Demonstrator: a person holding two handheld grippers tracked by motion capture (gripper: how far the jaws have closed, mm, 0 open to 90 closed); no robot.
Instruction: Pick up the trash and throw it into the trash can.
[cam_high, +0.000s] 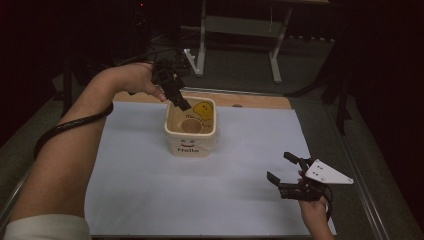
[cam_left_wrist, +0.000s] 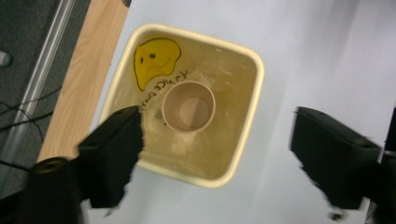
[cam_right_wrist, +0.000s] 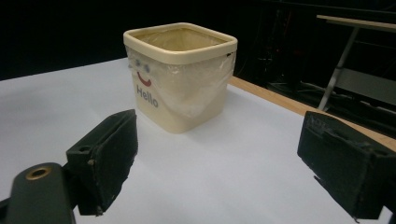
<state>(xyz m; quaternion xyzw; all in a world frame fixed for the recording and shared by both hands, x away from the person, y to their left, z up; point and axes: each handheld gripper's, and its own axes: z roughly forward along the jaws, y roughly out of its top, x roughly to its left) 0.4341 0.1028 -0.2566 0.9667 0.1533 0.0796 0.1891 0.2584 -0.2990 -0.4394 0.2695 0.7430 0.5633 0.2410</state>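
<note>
Two grippers are working around one cream bin (cam_high: 190, 131), which serves as the reference point for this inspection.

Nearest the person's edge, the right gripper (cam_high: 286, 169) is hovering low over the white table sheet (cam_high: 150, 190), well apart from the bin and on its "Hello" side. Its jaws are standing spread with nothing between them. It is posing little hazard while it is idling there.

At the bin itself, a brown paper cup (cam_left_wrist: 188, 106) is sitting upright on the floor inside, near the wall bearing the yellow smiley face (cam_left_wrist: 156, 59). A thin clear liner (cam_right_wrist: 196, 88) is draping over the rim and down the outer wall.

Beyond the bin's far rim, the left gripper (cam_high: 181, 101) is hanging over the opening and pointing down into it. Its jaws are standing wide, holding nothing, with the cup lying free below them.

Risks, in my judgement: the left jaw tip is passing close to the far rim, so a careless withdrawal is likely to clip the rim or snag the liner and drag the light bin along the sheet. The trailing cable (cam_high: 70, 126) is looping beside the bin and could catch on it. Any knock could also tip the cup inside.
</note>
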